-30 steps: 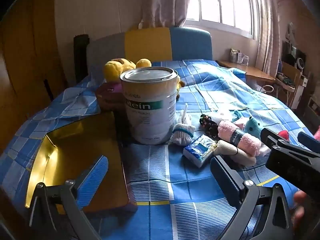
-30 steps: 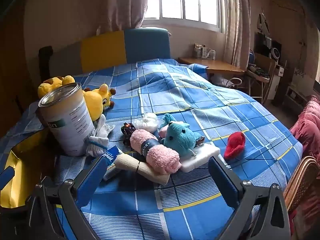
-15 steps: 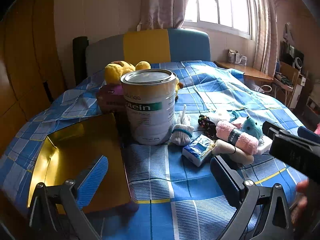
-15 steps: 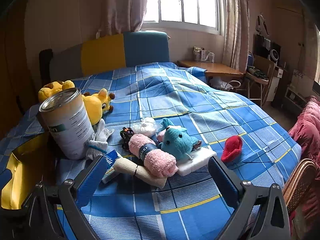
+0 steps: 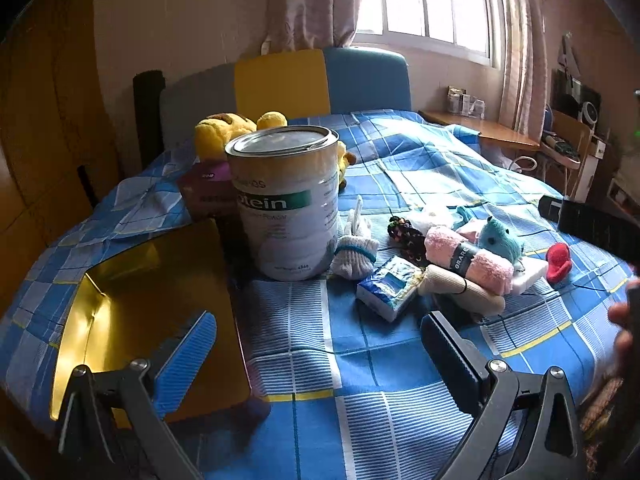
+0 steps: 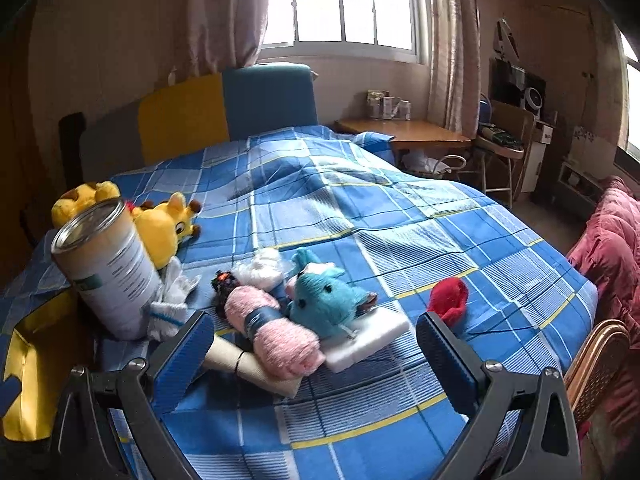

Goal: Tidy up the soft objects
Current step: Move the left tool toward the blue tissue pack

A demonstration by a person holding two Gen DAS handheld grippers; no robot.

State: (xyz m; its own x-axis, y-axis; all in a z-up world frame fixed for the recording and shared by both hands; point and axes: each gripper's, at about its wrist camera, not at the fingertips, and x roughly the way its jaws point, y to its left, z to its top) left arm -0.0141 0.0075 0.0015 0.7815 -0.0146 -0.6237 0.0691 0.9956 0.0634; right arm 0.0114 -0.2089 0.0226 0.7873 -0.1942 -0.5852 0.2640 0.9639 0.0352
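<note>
Both claws released, nothing held: left gripper (image 5: pixel 320 344), right gripper (image 6: pixel 316 340). Pink towel roll (image 6: pixel 276 328) on bed, btwn beige roll & teal plush (image 6: pixel 326 300). Recommend centring over roll before closing. Gold tray (image 5: pixel 140 300) interior & tissue pack (image 5: pixel 390 286) clear in left view only.

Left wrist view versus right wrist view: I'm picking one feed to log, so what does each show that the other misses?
Only the left wrist view shows the tissue pack, the maroon box and the whole gold tray. Only the right wrist view shows the giraffe plush's face and the red quilt. Both show the protein tin, pink towel roll, teal plush, red plush and open, empty grippers: left gripper, right gripper.
</note>
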